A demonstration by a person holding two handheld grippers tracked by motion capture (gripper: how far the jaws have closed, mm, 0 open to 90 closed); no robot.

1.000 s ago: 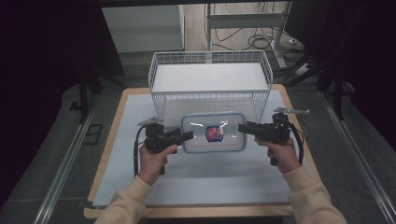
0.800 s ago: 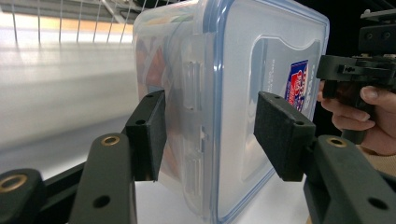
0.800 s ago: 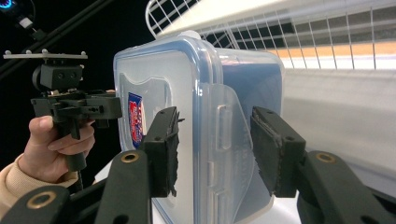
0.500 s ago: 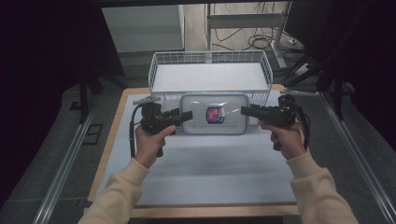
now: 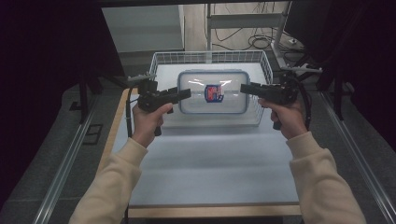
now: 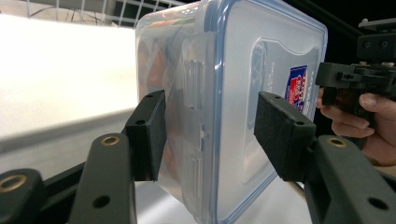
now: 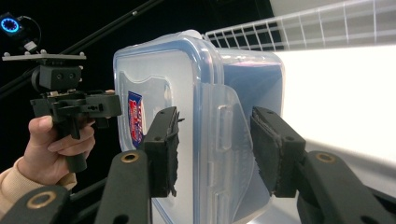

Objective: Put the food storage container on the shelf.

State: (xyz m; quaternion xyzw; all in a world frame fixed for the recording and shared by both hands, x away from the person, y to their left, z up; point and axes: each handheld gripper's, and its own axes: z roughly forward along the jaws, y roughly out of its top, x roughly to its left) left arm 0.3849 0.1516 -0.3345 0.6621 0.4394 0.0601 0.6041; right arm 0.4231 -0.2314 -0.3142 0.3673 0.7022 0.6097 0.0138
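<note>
At the left of the high view, the person's left hand [image 5: 145, 122] comes up out of a cream sleeve [image 5: 114, 182] and holds the left gripper [image 5: 185, 94] raised, its jaws pointing toward the middle of the table. In the left gripper view its two black pads [image 6: 148, 135] stand on either side of the short end of a clear plastic container [image 5: 213, 92], one on the base and one on the lid; the base-side pad lies against the wall, and whether the lid-side pad touches cannot be told, so the claw brackets that end and appears to pinch it.

The container has a blue-edged lid with side latches and a red and blue label [image 5: 214, 93] in the middle. In the high view it hangs between the two grippers, over the near part of a white wire basket [image 5: 161, 63] that stands at the far side of the pale mat [image 5: 210, 163] on the wooden table [image 5: 212, 212]. Its lid faces up toward the camera.

At the right, the right gripper [image 5: 243, 88] meets the opposite short end. In the right gripper view its jaws straddle the latch there, pads [image 7: 163, 149] on either face of the container, again seeming to nip it. The person's right hand [image 5: 287, 119] grips the handle, with a black cable [image 5: 307, 105] looping beside the wrist.
</note>
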